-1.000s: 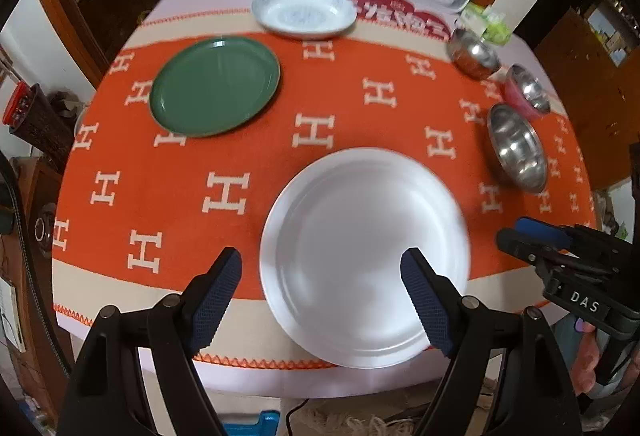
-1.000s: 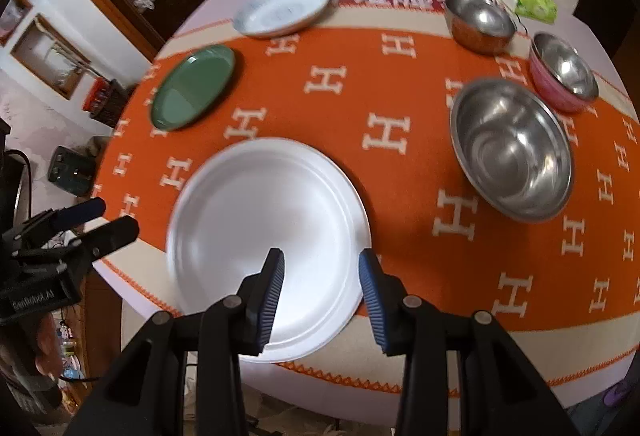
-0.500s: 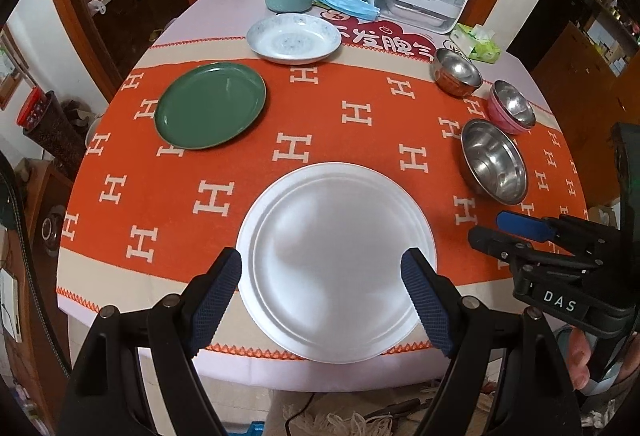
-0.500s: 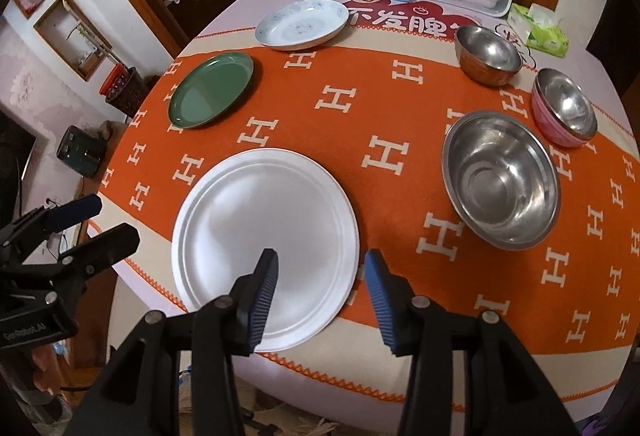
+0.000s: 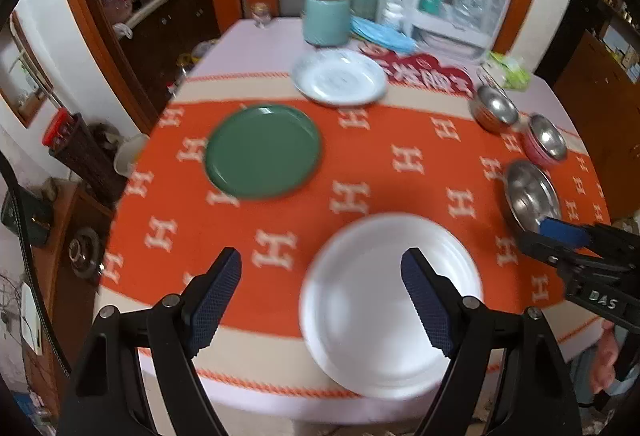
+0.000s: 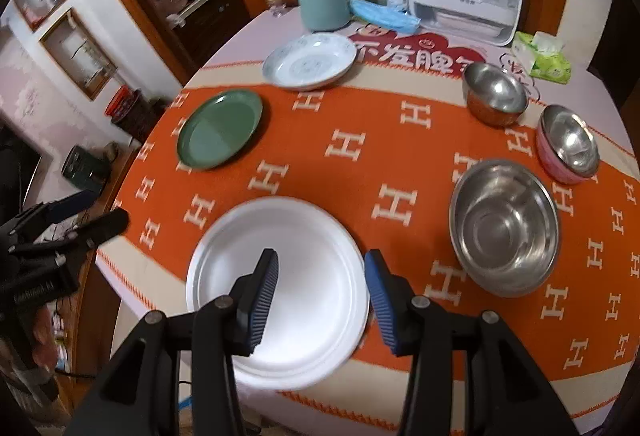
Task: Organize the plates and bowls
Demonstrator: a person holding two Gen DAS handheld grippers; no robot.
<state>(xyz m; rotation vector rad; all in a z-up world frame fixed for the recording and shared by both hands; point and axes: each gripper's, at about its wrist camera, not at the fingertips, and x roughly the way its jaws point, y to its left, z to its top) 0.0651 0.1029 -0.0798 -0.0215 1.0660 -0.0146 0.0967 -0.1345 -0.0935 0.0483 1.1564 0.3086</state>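
Both grippers were off the table w/ nothing in them when I checked. Left gripper had its jaws spread wide, right gripper about half open, and it had widened a bit vs a sec earlier, then stopped. Nothing between the pads on either one, just air above the white plate.

What changed: compared w/ a sec ago both cams pulled up and tilted back, so more of the room showed behind the table. In the left wrist view the white plate had sat centered between the fingers, but it slid off to the right side, and the left cam swung toward the green plate. That view was blurry, so it was moving pretty quick imo.

White plate stayed flat on the orange cloth at the near edge of the table. Green plate and the patterned plate were further back on the left. Three bowls on the right: big steel bowl, pink bowl, small steel bowl.

My read: nothing stacked yet, and prob the green plate gets grabbed next by the left.
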